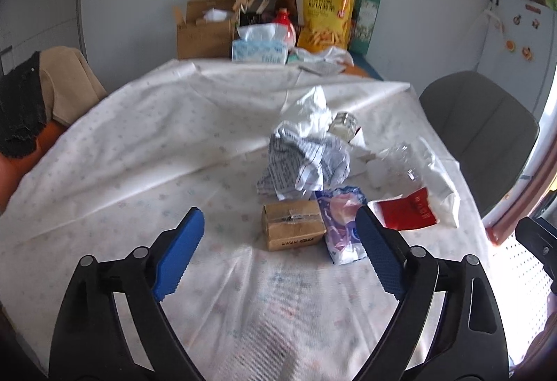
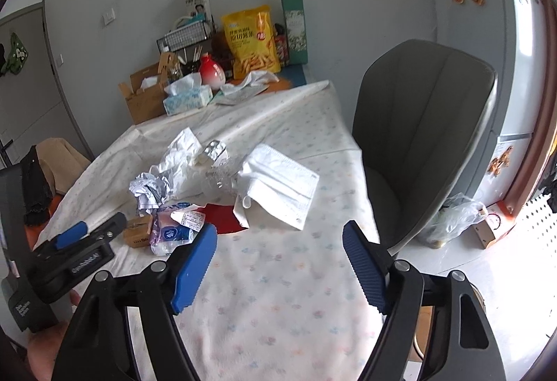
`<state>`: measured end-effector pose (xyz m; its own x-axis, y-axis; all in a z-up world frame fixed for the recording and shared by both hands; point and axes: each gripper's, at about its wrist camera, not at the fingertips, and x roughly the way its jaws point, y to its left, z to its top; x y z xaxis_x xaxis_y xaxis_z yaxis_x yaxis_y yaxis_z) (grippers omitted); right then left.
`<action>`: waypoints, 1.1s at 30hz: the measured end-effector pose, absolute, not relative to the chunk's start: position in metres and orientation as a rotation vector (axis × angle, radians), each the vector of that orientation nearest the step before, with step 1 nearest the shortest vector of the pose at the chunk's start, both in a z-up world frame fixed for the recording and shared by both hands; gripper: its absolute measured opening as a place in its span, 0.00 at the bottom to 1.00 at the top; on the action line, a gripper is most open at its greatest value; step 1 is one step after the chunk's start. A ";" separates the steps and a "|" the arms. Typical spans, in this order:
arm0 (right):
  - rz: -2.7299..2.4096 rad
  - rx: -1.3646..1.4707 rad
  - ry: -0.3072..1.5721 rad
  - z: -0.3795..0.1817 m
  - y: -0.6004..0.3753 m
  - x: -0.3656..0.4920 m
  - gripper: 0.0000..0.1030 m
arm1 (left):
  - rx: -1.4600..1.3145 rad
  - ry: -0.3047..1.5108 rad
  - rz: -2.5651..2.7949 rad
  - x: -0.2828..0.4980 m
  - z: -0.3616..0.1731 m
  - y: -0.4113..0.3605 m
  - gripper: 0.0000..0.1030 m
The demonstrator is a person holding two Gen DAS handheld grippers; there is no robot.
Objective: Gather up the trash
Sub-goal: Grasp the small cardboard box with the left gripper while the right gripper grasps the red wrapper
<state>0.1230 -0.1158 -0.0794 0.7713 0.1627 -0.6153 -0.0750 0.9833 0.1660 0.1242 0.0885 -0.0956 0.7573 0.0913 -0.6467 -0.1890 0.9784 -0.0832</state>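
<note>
Both empty, spread wide: left gripper (image 1: pixel 280 235), right gripper (image 2: pixel 278 254); trash piled mid-desk (image 1: pixel 104 151), small cardboard box (image 1: pixel 293 223) at twelve o'clock of left; best to square up, straddle box fully, then close; face mask (image 2: pixel 280 184) at twelve of right.

Your near stretch of counter (image 1: pixel 146 151) is bare cloth, so both tongs can pass low there. Ahead, the trash sits bunched together: small cardboard box (image 1: pixel 293 224), crumpled paper (image 1: pixel 303 161), purple packet (image 1: pixel 343 224), red card (image 1: pixel 407 214) and face mask (image 2: pixel 282 184), with little room between them. The grey chair (image 2: pixel 424 137) blocks the right edge. Boxes and a snack bag (image 1: pixel 327 17) wall off the far end.
</note>
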 end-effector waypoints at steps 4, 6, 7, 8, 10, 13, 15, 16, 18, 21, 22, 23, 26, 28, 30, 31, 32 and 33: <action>0.153 0.133 0.705 -0.092 -0.107 0.137 0.67 | -0.147 0.733 0.171 0.141 -0.111 0.090 0.85; 0.163 0.137 0.724 -0.098 -0.103 0.145 0.64 | -0.172 0.752 0.172 0.147 -0.116 0.094 0.78; 0.168 0.140 0.735 -0.102 -0.101 0.150 0.63 | -0.188 0.765 0.170 0.151 -0.118 0.095 0.77; 0.172 0.142 0.743 -0.104 -0.099 0.154 0.62 | -0.198 0.772 0.164 0.154 -0.119 0.097 0.76; 0.183 0.144 0.753 -0.109 -0.094 0.162 0.60 | -0.202 0.783 0.166 0.159 -0.122 0.098 0.71; 0.198 0.144 0.763 -0.114 -0.086 0.171 0.58 | -0.230 0.796 0.136 0.163 -0.125 0.098 0.61; 0.205 0.147 0.779 -0.119 -0.083 0.177 0.53 | -0.216 0.793 0.129 0.163 -0.125 0.095 0.50; 0.210 0.151 0.789 -0.122 -0.081 0.181 0.51 | -0.208 0.790 0.122 0.162 -0.124 0.094 0.47; 0.207 0.152 0.802 -0.127 -0.078 0.187 0.51 | -0.193 0.786 0.129 0.161 -0.124 0.091 0.46; 0.204 0.154 0.815 -0.133 -0.076 0.193 0.46 | -0.195 0.788 0.130 0.161 -0.124 0.091 0.46; 0.203 0.156 0.825 -0.136 -0.075 0.196 0.42 | -0.191 0.789 0.134 0.161 -0.123 0.090 0.47; 0.203 0.158 0.834 -0.139 -0.075 0.199 0.39 | -0.184 0.792 0.140 0.161 -0.123 0.089 0.50; 0.209 0.159 0.868 -0.147 -0.074 0.205 0.16 | -0.179 0.828 0.148 0.164 -0.126 0.086 0.80; 0.223 0.159 0.888 -0.149 -0.072 0.204 0.09 | -0.174 0.821 0.153 0.163 -0.126 0.087 0.75; 0.233 0.153 0.879 -0.147 -0.071 0.198 0.08 | -0.212 0.821 0.160 0.162 -0.127 0.093 0.51; 0.237 0.150 0.875 -0.145 -0.071 0.195 0.07 | -0.221 0.819 0.158 0.160 -0.126 0.095 0.51; 0.241 0.147 0.873 -0.145 -0.070 0.193 0.07 | -0.217 0.817 0.167 0.159 -0.126 0.095 0.51; 0.246 0.145 0.872 -0.143 -0.070 0.189 0.07 | -0.212 0.814 0.175 0.157 -0.125 0.095 0.50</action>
<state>0.1893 -0.0700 -0.1434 0.6173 0.2713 -0.7385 -0.1536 0.9621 0.2251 0.1574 0.0946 -0.1253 0.6738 0.0735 -0.7353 -0.2358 0.9644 -0.1197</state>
